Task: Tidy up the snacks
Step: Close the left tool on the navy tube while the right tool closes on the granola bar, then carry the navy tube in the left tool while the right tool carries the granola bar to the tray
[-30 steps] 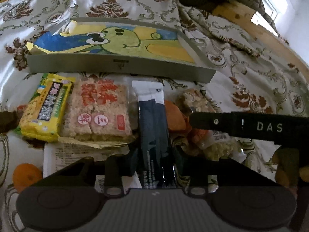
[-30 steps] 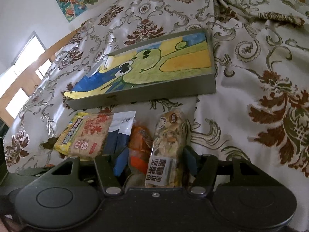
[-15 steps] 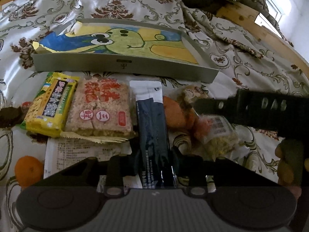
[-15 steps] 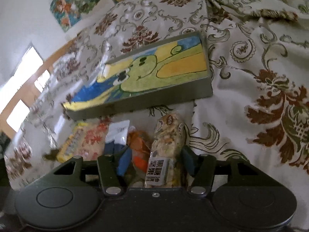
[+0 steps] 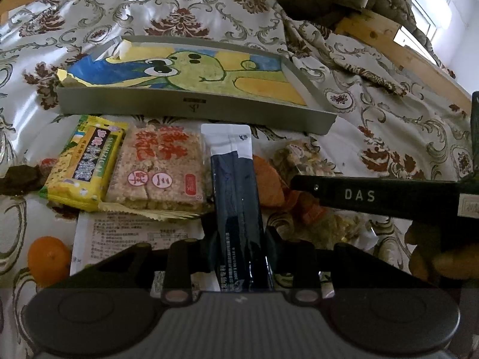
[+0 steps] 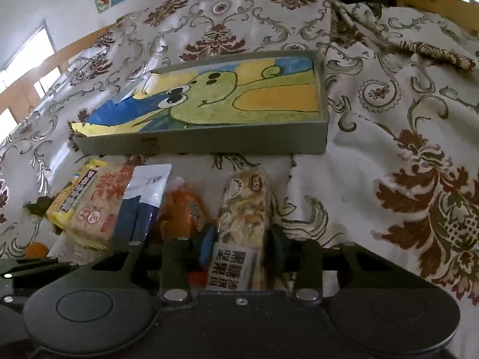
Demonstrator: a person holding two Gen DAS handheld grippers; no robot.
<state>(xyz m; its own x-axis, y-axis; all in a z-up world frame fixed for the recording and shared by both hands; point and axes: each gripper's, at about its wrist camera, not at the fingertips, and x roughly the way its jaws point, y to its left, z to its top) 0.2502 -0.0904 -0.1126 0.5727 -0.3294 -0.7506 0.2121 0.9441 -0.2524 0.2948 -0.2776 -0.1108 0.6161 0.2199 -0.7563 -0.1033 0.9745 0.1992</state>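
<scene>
While my left gripper (image 5: 238, 233) pinches the near end of the dark blue sachet (image 5: 235, 191), my right gripper (image 6: 241, 239) has just been closing, and its jaws now clamp the clear nut bar (image 6: 244, 209) at its labelled end. Both packets lie flat on the patterned bedspread (image 6: 389, 155), pointing away from me toward the grey tray (image 5: 194, 106). I see the tray sitting further up the bedspread, lined with a green cartoon drawing and holding no snacks. Left of the sachet, touching it, lies the rice cracker pack (image 5: 161, 167), and beside that the yellow wafer pack (image 5: 85, 161). Between the sachet and the nut bar I spot an orange packet (image 6: 182, 212). A printed paper sheet (image 5: 131, 236) lies under the crackers' near edge, and a tangerine (image 5: 49, 258) rests at the far left, close to me. My right gripper's arm crosses the left view, marked DAS.
</scene>
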